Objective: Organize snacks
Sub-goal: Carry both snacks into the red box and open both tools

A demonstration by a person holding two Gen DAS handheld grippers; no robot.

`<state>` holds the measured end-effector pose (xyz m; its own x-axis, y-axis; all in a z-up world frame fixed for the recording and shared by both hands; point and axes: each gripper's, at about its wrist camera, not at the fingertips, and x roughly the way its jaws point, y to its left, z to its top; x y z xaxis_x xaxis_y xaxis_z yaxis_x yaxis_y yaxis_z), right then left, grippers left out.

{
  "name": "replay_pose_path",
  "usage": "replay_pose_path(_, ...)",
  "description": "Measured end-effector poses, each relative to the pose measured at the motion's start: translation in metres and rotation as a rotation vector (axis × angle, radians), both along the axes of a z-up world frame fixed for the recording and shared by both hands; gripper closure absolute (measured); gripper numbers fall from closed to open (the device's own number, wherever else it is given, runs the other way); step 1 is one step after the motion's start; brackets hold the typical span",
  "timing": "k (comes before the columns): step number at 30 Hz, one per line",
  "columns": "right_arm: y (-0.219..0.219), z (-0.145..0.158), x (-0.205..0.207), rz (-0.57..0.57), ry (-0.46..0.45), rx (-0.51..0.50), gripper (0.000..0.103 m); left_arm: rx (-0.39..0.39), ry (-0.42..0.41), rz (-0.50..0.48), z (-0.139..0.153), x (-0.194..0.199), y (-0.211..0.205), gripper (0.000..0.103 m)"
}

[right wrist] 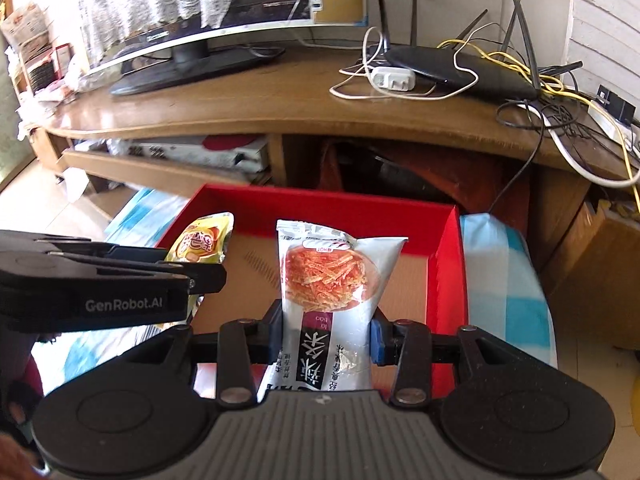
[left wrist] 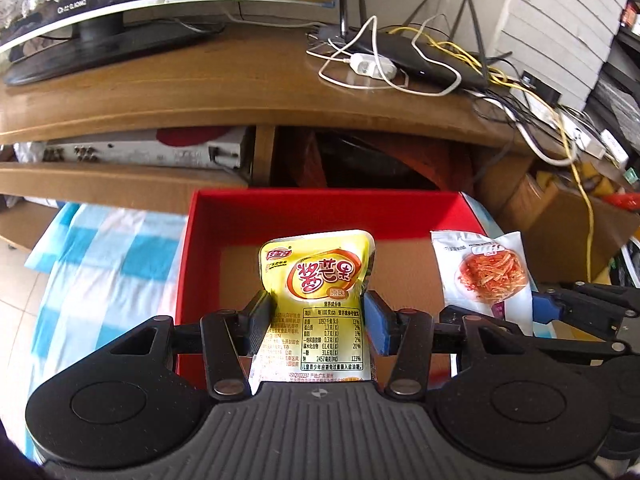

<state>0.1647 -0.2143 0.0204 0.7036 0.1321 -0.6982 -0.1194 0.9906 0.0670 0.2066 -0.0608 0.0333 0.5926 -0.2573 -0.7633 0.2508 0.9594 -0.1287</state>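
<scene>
Snacks are both in the air over the red box (left wrist: 224, 216), the yellow packet (left wrist: 316, 280) pinched in the left gripper's (left wrist: 318, 322) jaws and the white packet (right wrist: 332, 280) in the right gripper's (right wrist: 328, 330), nothing dropped inside yet as far as shows, so I'd say barely begun.

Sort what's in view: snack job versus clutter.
Job: yellow snack pouch in left gripper; white snack pouch in right gripper; red box.
Clutter: monitor, router, charger, cables.
</scene>
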Motion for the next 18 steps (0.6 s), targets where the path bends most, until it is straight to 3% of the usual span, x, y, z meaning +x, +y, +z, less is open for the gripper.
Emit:
replay_pose_path(15, -0.007, -0.051, 0.068, -0.015, 0.020, -0.020, 0.035, 0.037, 0.046, 0.056, -0.045, 0.060, -0.013, 0.044)
replay_pose_path(18, -0.010, -0.059, 0.074, -0.024, 0.037, 0.003, 0.035, 0.047, 0.047, 0.058, -0.050, 0.063, -0.012, 0.048)
